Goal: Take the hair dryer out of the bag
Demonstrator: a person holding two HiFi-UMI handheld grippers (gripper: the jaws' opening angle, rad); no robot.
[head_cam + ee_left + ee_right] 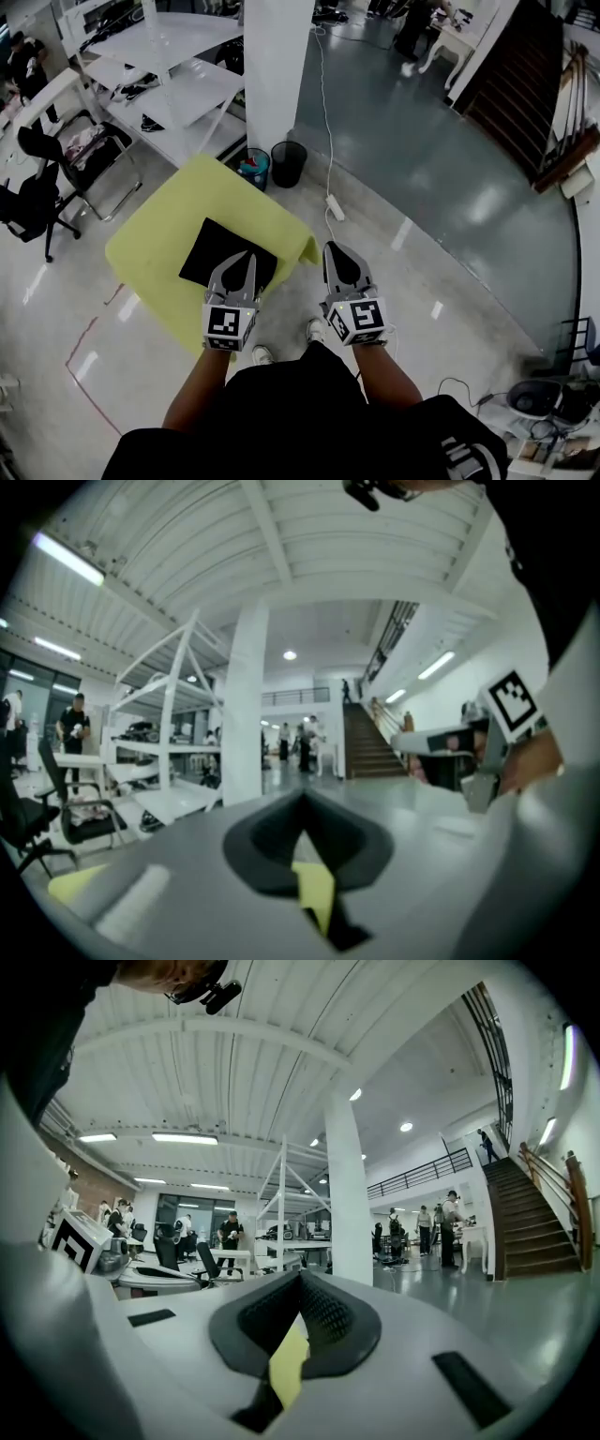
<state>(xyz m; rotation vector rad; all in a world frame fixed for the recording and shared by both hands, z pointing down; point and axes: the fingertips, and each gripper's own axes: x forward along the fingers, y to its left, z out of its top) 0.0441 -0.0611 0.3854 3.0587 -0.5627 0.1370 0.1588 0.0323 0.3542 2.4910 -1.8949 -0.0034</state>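
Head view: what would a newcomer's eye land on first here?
The bright yellow table at centre left, with a flat black bag lying on it. In front of the person, the left gripper and right gripper are both shut and empty, the left one's tip overlapping the bag in this view.

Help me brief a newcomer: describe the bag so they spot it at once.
Find the white pillar; before it stands a yellow-covered table. The bag lies flat on it, by the tips of the left gripper. It is the only black thing on the yellow top.
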